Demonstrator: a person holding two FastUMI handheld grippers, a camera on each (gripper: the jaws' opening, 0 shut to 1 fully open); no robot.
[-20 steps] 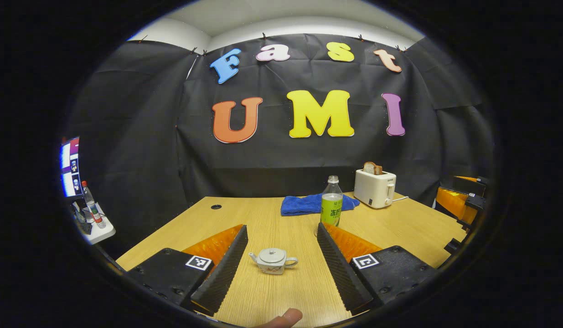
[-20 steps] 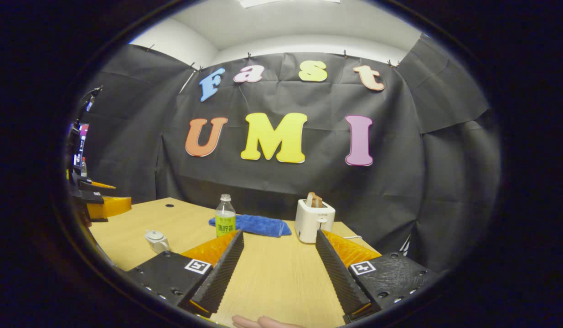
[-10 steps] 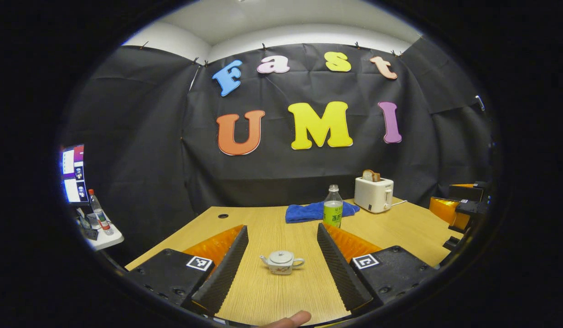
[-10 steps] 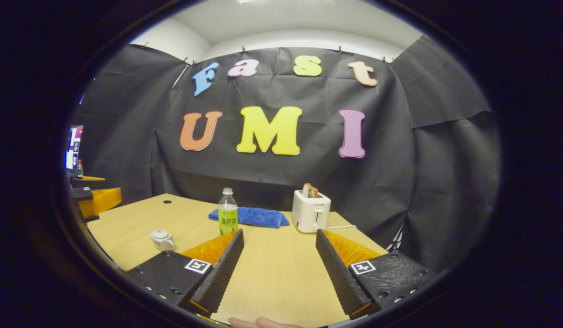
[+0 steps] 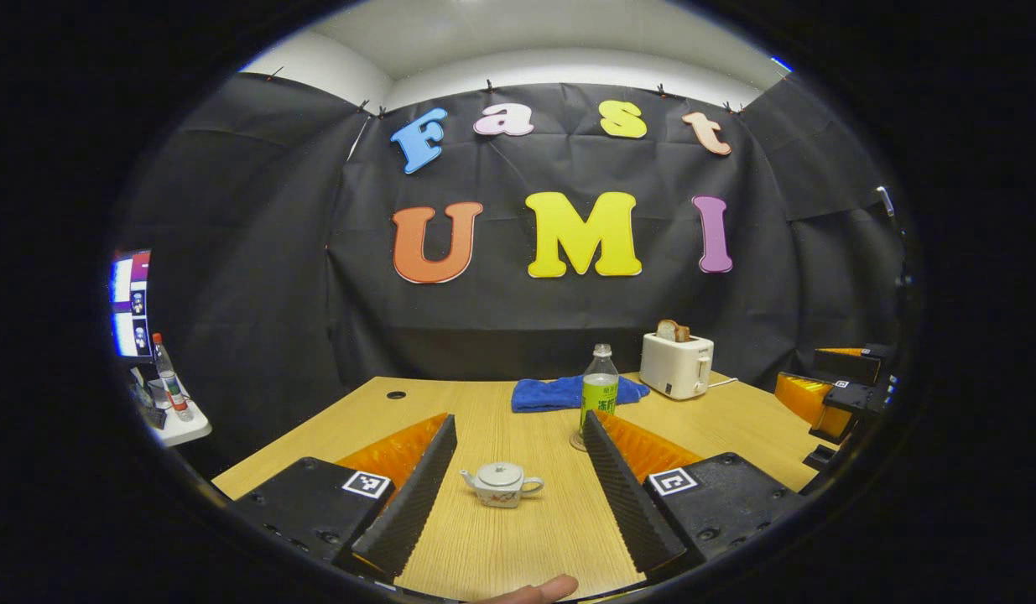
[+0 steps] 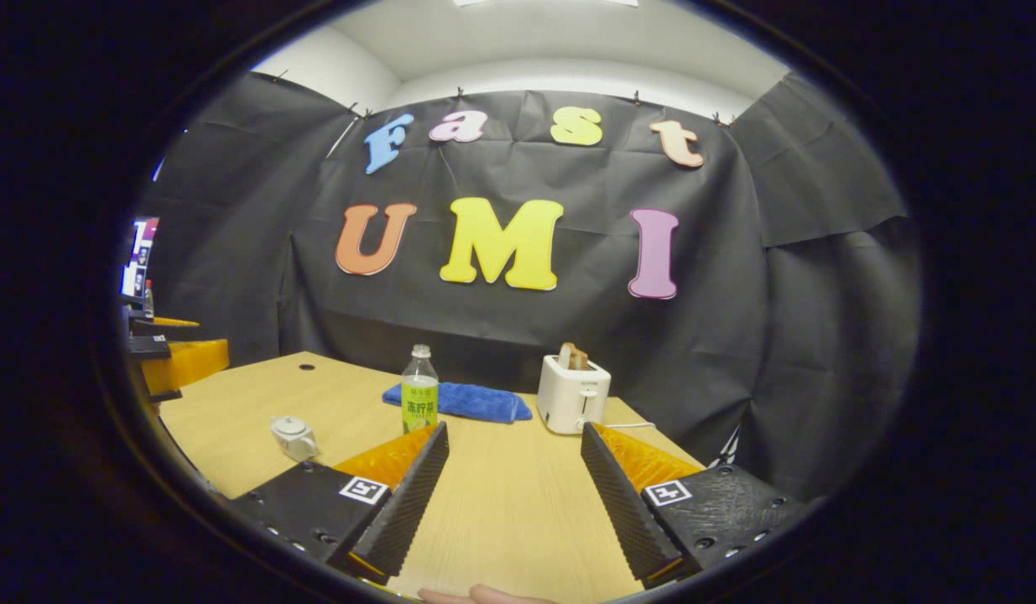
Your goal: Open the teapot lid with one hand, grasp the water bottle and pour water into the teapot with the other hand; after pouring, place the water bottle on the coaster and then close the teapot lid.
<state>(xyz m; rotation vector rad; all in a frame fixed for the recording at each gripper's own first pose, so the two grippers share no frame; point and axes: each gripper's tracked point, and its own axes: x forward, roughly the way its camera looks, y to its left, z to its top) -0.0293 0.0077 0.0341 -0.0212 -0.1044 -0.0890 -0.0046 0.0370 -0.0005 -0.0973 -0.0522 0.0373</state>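
A small white teapot (image 5: 501, 485) with its lid on stands on the wooden table (image 5: 484, 545), between the fingers of my open left gripper (image 5: 518, 418) and untouched by them. Past the right finger stands the water bottle (image 5: 599, 394), clear with a green label, and a round coaster (image 5: 574, 444) edge shows at its foot. In the right gripper view the teapot (image 6: 293, 436) sits off to the left and the bottle (image 6: 419, 399) just beyond the left finger. My right gripper (image 6: 513, 428) is open over bare table.
A white toaster (image 5: 675, 367) holding bread and a blue cloth (image 5: 559, 393) sit at the table's back. The other gripper (image 5: 836, 394) hovers at the table's right edge. A side shelf (image 5: 178, 424) with a bottle stands left of the table. A fingertip (image 5: 538, 591) shows at the bottom.
The left gripper has drawn back from the table's far end, so the bottle and toaster look smaller. The right gripper's view shifted only slightly. Both stayed open.
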